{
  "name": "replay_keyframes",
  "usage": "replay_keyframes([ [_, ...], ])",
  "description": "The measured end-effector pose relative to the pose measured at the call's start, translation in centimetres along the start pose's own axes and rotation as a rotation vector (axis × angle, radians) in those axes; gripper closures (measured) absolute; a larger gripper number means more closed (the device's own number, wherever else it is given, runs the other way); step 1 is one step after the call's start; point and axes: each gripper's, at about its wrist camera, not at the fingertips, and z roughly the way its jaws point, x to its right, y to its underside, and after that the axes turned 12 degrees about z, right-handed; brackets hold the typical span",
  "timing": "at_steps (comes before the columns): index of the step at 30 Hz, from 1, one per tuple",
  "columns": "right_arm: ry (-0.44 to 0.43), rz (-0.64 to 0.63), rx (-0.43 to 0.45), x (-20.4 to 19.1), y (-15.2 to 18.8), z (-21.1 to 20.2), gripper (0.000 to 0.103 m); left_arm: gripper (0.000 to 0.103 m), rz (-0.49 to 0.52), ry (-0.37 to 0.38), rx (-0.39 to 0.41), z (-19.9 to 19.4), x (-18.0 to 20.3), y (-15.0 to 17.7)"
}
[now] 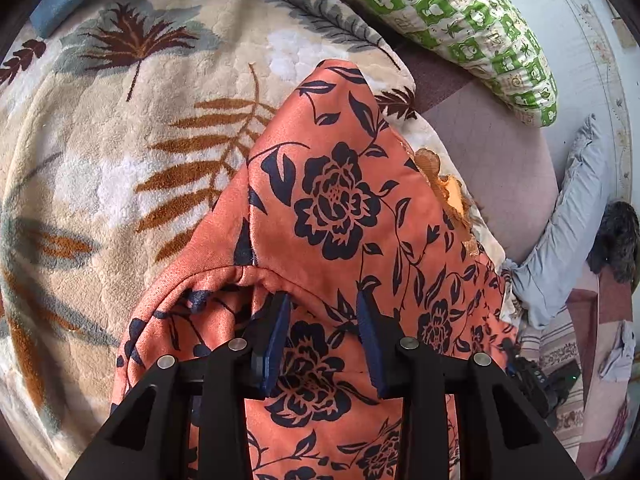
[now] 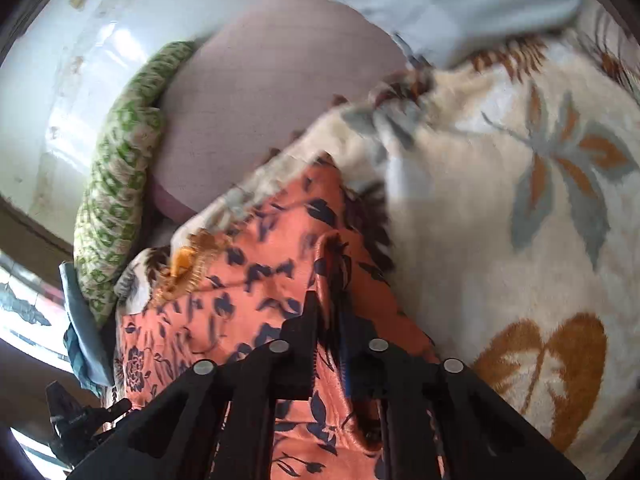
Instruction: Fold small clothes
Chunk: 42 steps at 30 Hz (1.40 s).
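On the leaf-print blanket [image 1: 100,184] we are mid-fold: left gripper [image 1: 324,300] parted, holding nothing, over the orange floral garment [image 1: 340,208], right gripper [image 2: 328,312] pinching its edge, which next wants laying flat.

Blanket [image 1: 120,128]: cream plush, printed with brown and grey leaves — spread over the bed.
Pillow [image 1: 472,28]: green-and-white patterned, by the wall.
Sheet [image 1: 492,152]: mauve, bare beside the blanket's edge.
Grey cloth [image 1: 568,224]: pale, crumpled — lying at the sheet's edge.
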Motion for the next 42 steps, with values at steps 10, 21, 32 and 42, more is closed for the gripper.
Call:
replay_keyframes([
  [10,0.123,0.021,-0.051,1.8,-0.1,1.3,0.085,0.073,-0.031,0.015,-0.045,0.2,-1.3,0.0],
  [21,0.067,-0.016,-0.139,6.9,7.0,-11.9,0.062,0.050,0.222,0.063,-0.070,-11.9,-2.9,6.2],
  [32,0.078,0.098,-0.206,14.7,13.6,-17.5,0.056,0.047,0.207,0.060,-0.171,-14.8,-6.9,13.1],
  [42,-0.013,0.024,-0.269,13.6,16.1,-17.8,0.055,0.047,0.146,0.076,-0.233,-13.4,-8.7,15.7],
])
